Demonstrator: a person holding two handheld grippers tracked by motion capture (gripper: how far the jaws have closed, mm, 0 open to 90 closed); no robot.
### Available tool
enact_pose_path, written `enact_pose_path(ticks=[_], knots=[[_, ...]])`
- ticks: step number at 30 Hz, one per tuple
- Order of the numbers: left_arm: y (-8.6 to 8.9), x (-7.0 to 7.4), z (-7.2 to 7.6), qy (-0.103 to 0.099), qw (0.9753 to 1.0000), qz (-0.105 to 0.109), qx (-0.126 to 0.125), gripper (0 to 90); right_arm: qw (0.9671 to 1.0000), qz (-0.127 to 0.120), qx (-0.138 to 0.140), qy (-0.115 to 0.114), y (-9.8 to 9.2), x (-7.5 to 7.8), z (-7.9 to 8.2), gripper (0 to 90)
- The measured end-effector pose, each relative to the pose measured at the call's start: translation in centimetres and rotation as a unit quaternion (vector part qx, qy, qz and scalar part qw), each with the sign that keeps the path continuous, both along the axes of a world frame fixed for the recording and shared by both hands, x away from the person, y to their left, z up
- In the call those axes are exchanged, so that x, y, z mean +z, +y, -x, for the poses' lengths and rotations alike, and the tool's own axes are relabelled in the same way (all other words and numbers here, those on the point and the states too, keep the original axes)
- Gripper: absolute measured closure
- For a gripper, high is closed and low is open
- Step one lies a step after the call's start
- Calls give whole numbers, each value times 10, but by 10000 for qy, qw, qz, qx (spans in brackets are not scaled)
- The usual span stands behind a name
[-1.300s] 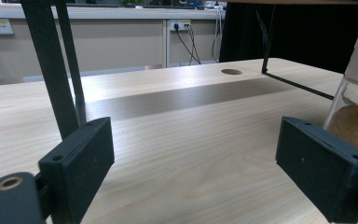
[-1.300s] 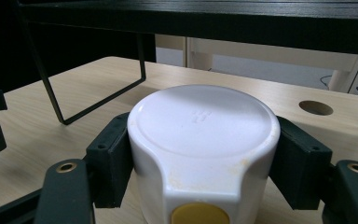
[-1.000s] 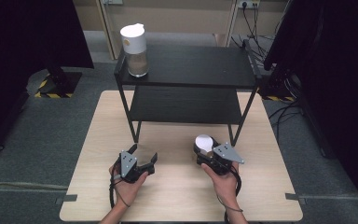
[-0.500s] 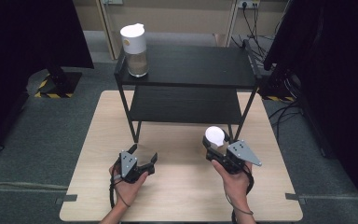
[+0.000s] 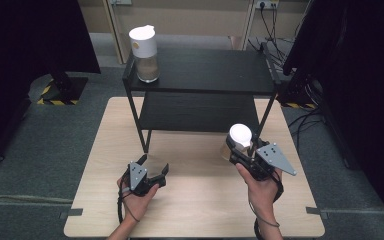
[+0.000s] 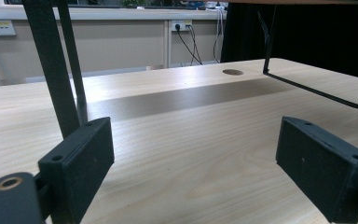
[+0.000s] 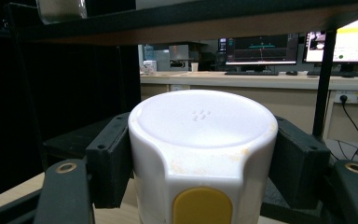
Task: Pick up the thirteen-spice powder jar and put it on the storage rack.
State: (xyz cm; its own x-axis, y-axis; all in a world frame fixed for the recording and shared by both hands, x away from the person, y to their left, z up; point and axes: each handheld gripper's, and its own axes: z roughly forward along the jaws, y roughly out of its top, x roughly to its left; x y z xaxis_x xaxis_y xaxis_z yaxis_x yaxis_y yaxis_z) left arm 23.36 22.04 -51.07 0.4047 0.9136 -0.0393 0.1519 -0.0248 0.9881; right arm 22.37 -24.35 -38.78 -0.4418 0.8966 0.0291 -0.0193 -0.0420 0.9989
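So the right hand-held gripper point(image 5: 243, 150) has its jaws clamped on either side of a white-lidded jar point(image 5: 240, 137), and compared with a second ago that jar has clearly come up and moved toward the black shelf rack point(image 5: 200, 70). A second back it sat lower and closer to the person; half a second back it was already rising; now it hangs just in front of the rack's front right leg, near the level of the lower shelf. In the right gripper view the jar's point(image 7: 204, 149) white lid with its yellow tab sits snug between the two black pads, with the rack's shelf edge right overhead, so the grip looks solid.

The left hand-held gripper point(image 5: 152, 172) hasn't budged in that time. It rests on the bench point(image 5: 200, 210) near the rack's front left leg, jaws spread wide with nothing between them, just bare wood in the left gripper view.

A second jar point(image 5: 145, 47) of the same kind stands on the rack's top shelf at its far left corner. Best guess: the lift is done and the carried jar is headed onto the rack, probably one of its shelves, with the leg and shelf edge the things to clear.
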Motion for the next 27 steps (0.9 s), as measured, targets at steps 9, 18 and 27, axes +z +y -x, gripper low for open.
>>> enact_pose_path(ticks=[9, 18, 27], knots=[[0, 0, 0, -12, 10000, -13, 1, 109, 9998, -77, -56, -181, -1, 10, 1, 312], [0, 0, 0, -8, 10000, -10, 0, 110, 9990, -152, -111, -415, -2, 25, 0, 312], [1, 0, 0, 8, 10000, 32, 13, 109, 9982, -159, -122, -561, -2, 43, -2, 312]])
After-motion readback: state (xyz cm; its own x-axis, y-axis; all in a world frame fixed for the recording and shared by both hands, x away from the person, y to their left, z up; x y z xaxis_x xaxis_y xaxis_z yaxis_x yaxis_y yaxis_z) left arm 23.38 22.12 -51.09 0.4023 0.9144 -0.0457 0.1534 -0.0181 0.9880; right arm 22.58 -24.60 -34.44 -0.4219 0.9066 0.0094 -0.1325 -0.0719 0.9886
